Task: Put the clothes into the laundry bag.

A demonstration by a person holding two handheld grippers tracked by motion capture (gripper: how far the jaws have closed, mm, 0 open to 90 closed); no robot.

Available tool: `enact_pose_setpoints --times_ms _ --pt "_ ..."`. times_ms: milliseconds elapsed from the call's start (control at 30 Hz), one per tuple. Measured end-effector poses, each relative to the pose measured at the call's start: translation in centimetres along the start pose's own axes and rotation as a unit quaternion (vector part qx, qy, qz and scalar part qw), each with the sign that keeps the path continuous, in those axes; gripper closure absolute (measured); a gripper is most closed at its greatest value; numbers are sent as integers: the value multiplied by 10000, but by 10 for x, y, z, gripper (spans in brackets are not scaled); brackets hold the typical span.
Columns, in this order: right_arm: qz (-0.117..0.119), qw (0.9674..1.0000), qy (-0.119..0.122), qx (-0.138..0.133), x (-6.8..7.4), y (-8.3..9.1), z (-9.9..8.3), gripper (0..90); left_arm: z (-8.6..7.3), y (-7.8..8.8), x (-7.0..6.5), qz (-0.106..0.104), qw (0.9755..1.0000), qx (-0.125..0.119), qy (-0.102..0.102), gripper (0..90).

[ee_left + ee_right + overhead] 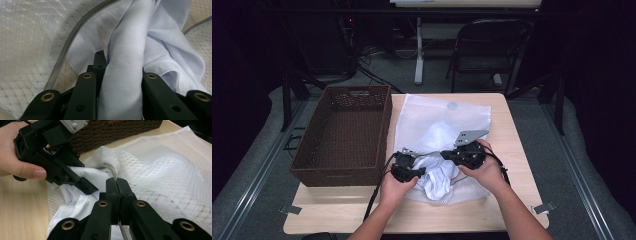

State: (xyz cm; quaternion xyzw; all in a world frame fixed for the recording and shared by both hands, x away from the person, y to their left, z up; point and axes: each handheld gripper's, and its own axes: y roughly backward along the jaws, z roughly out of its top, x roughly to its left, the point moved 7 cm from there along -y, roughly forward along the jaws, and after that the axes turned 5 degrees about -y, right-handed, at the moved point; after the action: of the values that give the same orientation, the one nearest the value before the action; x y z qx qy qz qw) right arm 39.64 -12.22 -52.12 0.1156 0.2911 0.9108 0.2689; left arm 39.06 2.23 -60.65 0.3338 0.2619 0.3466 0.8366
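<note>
A white mesh laundry bag (447, 112) lies flat on the wooden table (512, 135), its near end open along a grey zipper (67, 50). A white garment (434, 177) sits partly inside that opening, bunched up. My left gripper (417, 172) is shut on a thick fold of the garment (125, 75), which stands up between its jaws. My right gripper (117, 181) is shut on the bag's zipper edge (112, 171) and lifts it a little off the table. The left gripper (87, 187) reaches into the garment just beside the right one.
A dark brown wicker basket (342, 132) stands on the table's left side, close to the bag's edge, with nothing visible in it. Bare wood lies along the table's near edge (412, 220). A folding chair (489, 47) stands behind the table.
</note>
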Motion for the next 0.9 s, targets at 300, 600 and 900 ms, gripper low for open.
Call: enact_pose_setpoints --times_ms 300,600,900 --pt "7 10000 18 -1 1 0 1 892 3 2 -2 -38 9999 -91 78 783" --pt "13 10000 22 0 2 0 1 892 5 4 -3 -71 9999 -90 87 786" --pt "16 10000 19 -11 2 1 1 893 8 6 -4 -51 9998 -137 99 787"
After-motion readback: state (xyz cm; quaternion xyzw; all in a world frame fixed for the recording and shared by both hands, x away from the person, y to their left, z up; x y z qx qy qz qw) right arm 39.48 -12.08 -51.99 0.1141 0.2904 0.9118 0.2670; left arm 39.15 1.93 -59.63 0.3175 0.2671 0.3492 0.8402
